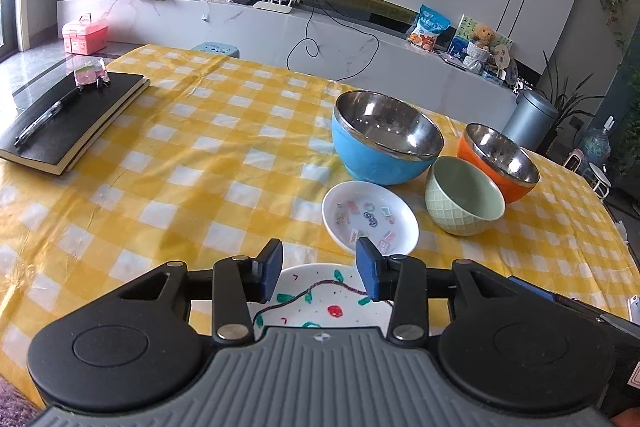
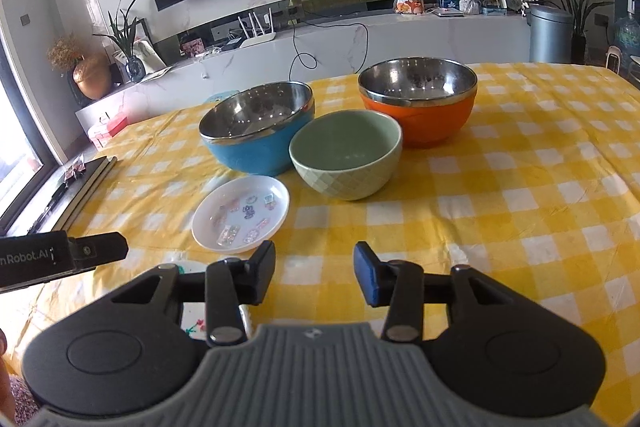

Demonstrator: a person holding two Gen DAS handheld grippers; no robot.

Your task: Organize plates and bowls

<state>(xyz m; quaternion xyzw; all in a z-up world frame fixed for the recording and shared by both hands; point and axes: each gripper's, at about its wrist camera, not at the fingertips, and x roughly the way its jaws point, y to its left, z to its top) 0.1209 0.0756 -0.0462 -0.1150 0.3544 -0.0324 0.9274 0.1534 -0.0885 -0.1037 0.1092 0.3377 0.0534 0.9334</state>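
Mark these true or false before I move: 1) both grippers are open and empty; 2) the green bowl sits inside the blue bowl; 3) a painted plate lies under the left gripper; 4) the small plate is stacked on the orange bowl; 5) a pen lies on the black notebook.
1) True: the left gripper and right gripper are open, holding nothing.
2) False: the green bowl stands on the cloth in front of the blue bowl.
3) True: the painted plate shows between its fingers.
4) False: the small plate lies on the cloth, apart from the orange bowl.
5) True: the pen lies on the notebook.
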